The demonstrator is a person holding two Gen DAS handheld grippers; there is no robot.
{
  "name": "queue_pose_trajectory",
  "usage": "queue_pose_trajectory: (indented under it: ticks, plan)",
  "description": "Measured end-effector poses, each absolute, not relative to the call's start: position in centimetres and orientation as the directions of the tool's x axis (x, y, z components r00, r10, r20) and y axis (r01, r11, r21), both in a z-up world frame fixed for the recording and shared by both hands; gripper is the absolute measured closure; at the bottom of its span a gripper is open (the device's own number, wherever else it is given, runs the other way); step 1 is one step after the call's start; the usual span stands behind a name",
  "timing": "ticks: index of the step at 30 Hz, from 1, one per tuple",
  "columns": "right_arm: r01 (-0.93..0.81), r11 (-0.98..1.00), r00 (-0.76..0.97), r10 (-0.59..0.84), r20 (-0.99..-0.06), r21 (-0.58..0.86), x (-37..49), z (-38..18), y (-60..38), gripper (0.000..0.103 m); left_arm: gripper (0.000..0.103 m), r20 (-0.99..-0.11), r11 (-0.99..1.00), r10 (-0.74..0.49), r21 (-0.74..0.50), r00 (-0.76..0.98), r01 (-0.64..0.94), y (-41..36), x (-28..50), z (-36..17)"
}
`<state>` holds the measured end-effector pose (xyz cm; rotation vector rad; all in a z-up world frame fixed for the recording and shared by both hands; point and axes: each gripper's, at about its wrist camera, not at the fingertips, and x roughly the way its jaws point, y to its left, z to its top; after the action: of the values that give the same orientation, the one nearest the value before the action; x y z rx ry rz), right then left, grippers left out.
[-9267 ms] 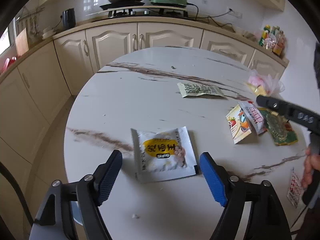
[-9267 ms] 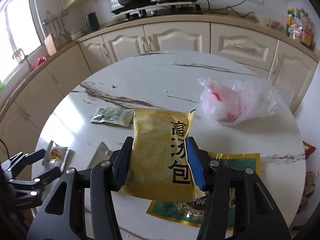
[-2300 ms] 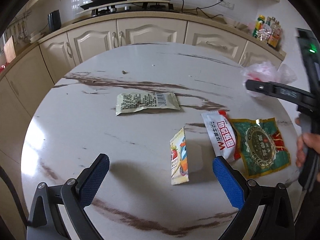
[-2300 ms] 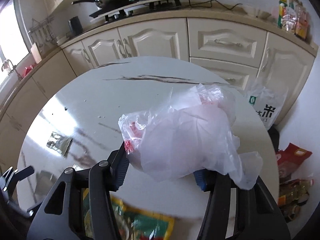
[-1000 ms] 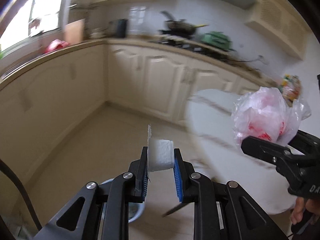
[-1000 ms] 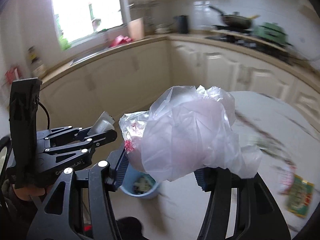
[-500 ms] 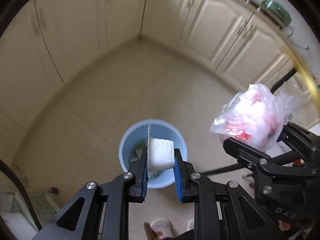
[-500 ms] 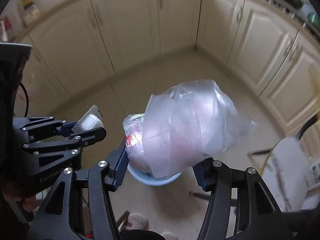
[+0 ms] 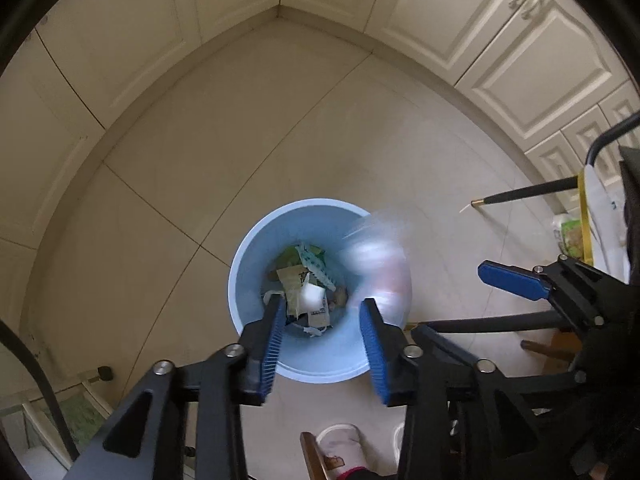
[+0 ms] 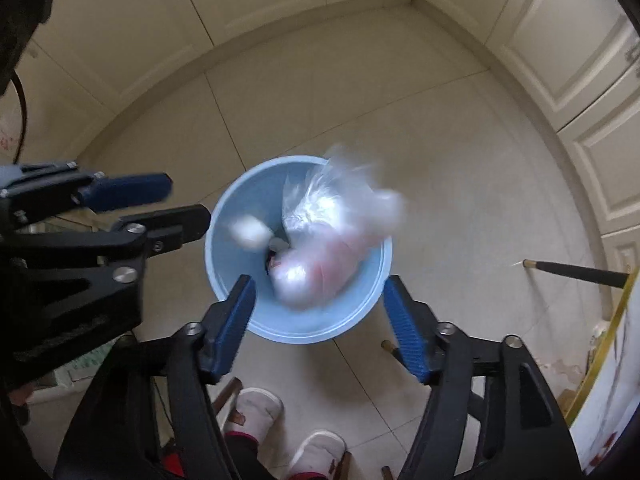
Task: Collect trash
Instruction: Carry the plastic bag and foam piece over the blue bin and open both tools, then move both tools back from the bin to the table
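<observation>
Both tongs are parted and grip nothing. The left gripper [image 9: 322, 334] has just been opening, and its blue pads [image 9: 272, 344] are seen on either side of the white scrap [image 9: 311, 297], which is no longer touched and is caught in the air over the wrappers [image 9: 298, 276] inside the bin [image 9: 248, 256]. The right gripper [image 10: 320, 322] has likewise just been opening; nothing is left between its pads [image 10: 406, 344], and the bag [image 10: 320, 236], blurred by its fall, is seen low over the far right part of the bin's mouth, partly overlapping the rim in the left view.

The step in hand is judged to be the release over the bin. It is done well when both grippers are kept pointing down above the mouth until both pieces are seen to be inside. The bag is light and wide, so it may catch on the right rim or drift out onto the floor [image 9: 360, 128]; a check of that side is advised before the hands are lifted. The scrap is small and nearly centred, so little risk is expected there.

Near the bin, slippers [image 10: 256, 408] are seen at the bottom edge, and cabinets [image 9: 500, 40] stand far behind.
</observation>
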<state>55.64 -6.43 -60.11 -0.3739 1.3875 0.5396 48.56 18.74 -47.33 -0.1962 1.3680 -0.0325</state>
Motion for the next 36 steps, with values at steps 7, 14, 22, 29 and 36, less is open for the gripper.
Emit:
queue_pose_trajectory:
  ticks: [7, 14, 22, 29, 36]
  plan:
    - [-0.564, 0.816, 0.070, 0.196, -0.978, 0.123, 56.7, -60.5, -6.9, 0.019, 0.054, -0.965, 0.976, -0.148, -0.178, 0.216, -0.123, 20.2, 49.3, -44.9]
    - [-0.553, 0.829, 0.155, 0.200, -0.968, 0.082, 55.3, -56.2, -4.9, 0.013, 0.047, -0.953, 0.977, -0.101, -0.150, 0.287, -0.154, 18.8, 47.2, -40.4]
    - [-0.545, 0.838, 0.306, 0.228, -0.924, 0.026, 53.0, -47.1, -5.0, 0.007, 0.043, -0.894, 0.968, -0.005, -0.116, 0.448, -0.221, 18.6, 40.2, -31.4]
    - [-0.542, 0.840, 0.489, 0.277, -0.827, -0.039, 47.9, -37.1, -5.3, 0.005, 0.025, -0.752, 0.970, 0.119, -0.051, 0.648, -0.238, 15.3, 32.5, -21.2]
    - [-0.486, 0.864, 0.684, 0.284, -0.672, -0.129, 41.0, -27.4, -8.4, 0.000, 0.007, -0.533, 0.972, 0.162, -0.058, 0.831, -0.226, 7.6, 23.2, -13.3]
